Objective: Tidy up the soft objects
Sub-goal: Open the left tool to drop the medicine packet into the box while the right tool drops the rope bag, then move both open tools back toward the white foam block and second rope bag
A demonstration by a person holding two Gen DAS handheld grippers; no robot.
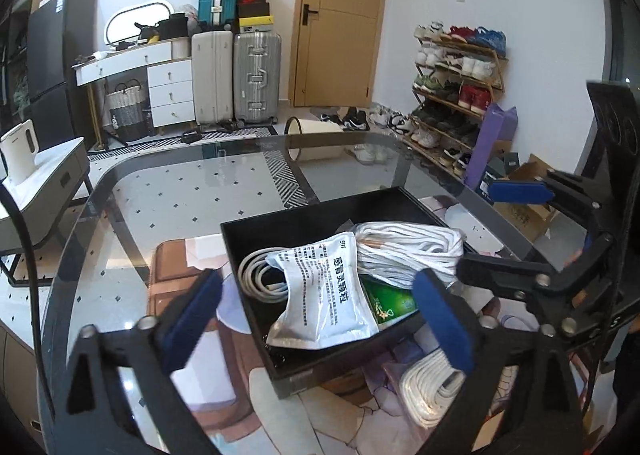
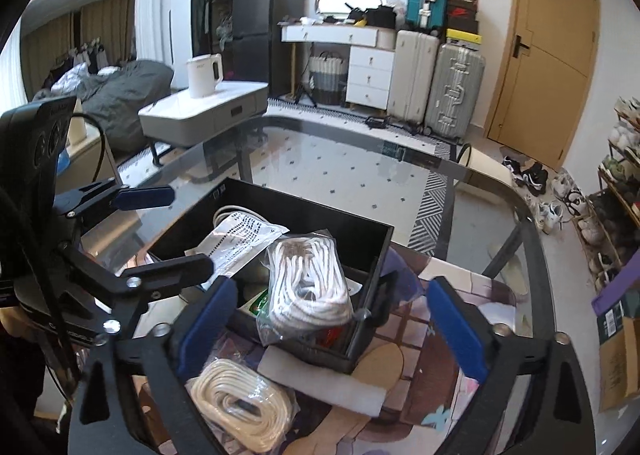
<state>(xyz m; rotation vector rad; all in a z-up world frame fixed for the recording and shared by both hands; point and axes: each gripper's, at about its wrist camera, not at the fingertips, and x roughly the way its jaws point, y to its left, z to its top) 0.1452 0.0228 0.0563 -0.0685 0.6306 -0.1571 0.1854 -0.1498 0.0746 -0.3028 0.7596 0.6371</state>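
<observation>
The bagged rope coil point(image 2: 244, 411) still outside lies on the mat just beside the black tray point(image 2: 372, 279); we judge it light, squashy, its plastic slippery, best pinched across the bundle; left gripper point(image 1: 316, 315) and right gripper point(image 2: 332, 319) gape wide, empty.

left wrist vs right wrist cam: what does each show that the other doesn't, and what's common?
Left wrist only: the printed silver foil pouch face-on, with a coiled grey cable beside it in the box, and the whole wooden shoe rack.

Right wrist only: a white foam pad under the box's near corner, and a rumpled grey bed.

Both: the black rectangular box on the glass table, a bagged white rope bundle inside it, a second white rope bundle outside it, both grippers open and empty.
</observation>
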